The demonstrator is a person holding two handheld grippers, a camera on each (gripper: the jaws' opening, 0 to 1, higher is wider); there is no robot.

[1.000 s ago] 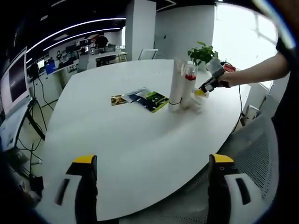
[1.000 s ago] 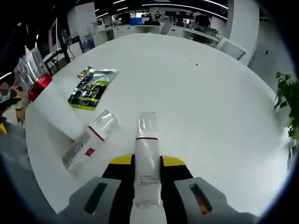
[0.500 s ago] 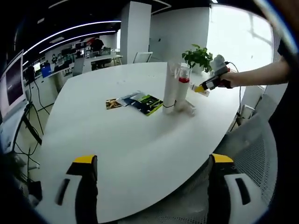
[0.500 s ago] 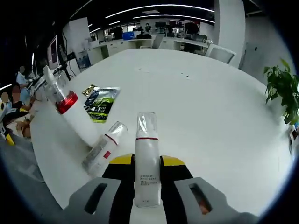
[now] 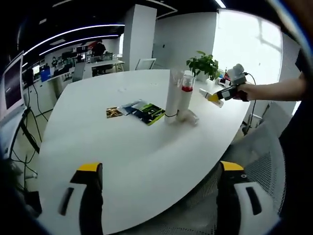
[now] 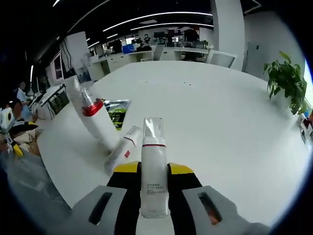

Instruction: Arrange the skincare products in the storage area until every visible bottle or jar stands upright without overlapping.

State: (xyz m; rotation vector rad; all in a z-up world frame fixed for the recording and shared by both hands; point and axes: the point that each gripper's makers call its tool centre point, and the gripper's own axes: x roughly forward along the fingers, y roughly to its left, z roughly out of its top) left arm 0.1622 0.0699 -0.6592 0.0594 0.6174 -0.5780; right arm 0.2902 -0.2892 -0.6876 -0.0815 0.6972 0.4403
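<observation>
Right gripper point(image 6: 154, 172), black jaws with yellow tips: closed on a slim white bottle with a clear cap and a red band point(image 6: 153, 166), which lies along the jaws at lower centre of the right gripper view, cap pointing away over the white oval table point(image 6: 220, 117). In the left gripper view this same gripper point(image 5: 221, 93) appears at upper right, held out above the table's far edge on a person's bare forearm point(image 5: 274, 90).

Left gripper point(image 5: 159, 174): jaws spread wide at the bottom of the left gripper view, nothing between them, above the table's near edge point(image 5: 146, 161).

Products on the table: a tall white bottle with a red collar and clear top point(image 6: 93, 120) appears at left of centre in the right gripper view, leaning in the picture. A second small white bottle with a clear cap and red mark point(image 6: 122, 149) lies on its side at its foot, touching or just beside it. In the left gripper view these appear at upper centre as two tall pale bottles close together point(image 5: 178, 98), with the lying bottle point(image 5: 188, 116) at their base on the right.

Other items: green-and-black flat sachets point(image 5: 142, 110) lie on the table left of the bottles, near them. A green potted plant point(image 5: 203, 63) sits at the table's far edge in the left gripper view; in the right gripper view it shows at the right edge point(image 6: 286, 81).
</observation>
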